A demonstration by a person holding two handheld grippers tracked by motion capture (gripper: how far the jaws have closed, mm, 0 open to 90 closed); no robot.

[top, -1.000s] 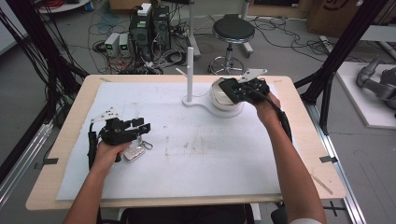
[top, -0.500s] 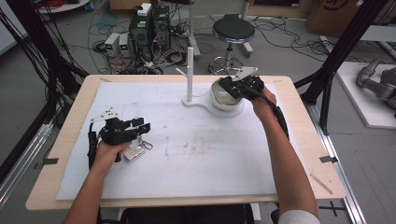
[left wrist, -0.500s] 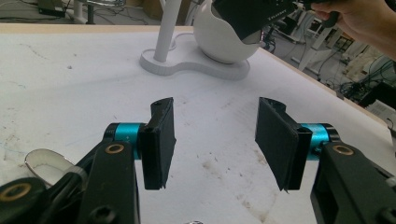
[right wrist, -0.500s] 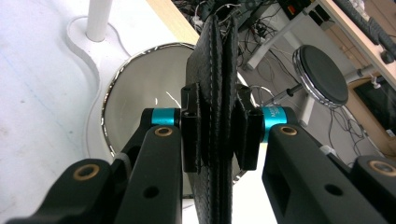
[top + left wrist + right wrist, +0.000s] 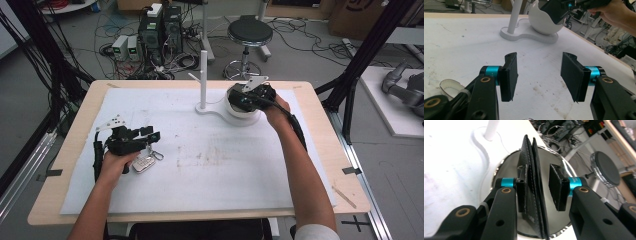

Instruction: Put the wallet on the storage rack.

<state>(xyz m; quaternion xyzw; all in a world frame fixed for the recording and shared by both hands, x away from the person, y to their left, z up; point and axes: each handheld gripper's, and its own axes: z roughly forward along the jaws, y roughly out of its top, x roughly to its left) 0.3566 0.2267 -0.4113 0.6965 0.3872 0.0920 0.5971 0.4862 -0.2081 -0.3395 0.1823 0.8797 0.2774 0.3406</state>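
Now | right gripper (image 5: 541,192) jaws just opening, wallet (image 5: 534,195) loose between | wallet's bottom cut off | left gripper (image 5: 536,75) open

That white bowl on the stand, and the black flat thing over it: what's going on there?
A person at a table holds a claw in each hand. The right claw is over the white bowl with a black wallet standing on edge between its jaws. The jaws have just been opening: the wallet leans on one pad, and a gap shows to the other. The left claw rests open near a key fob and holds nothing.
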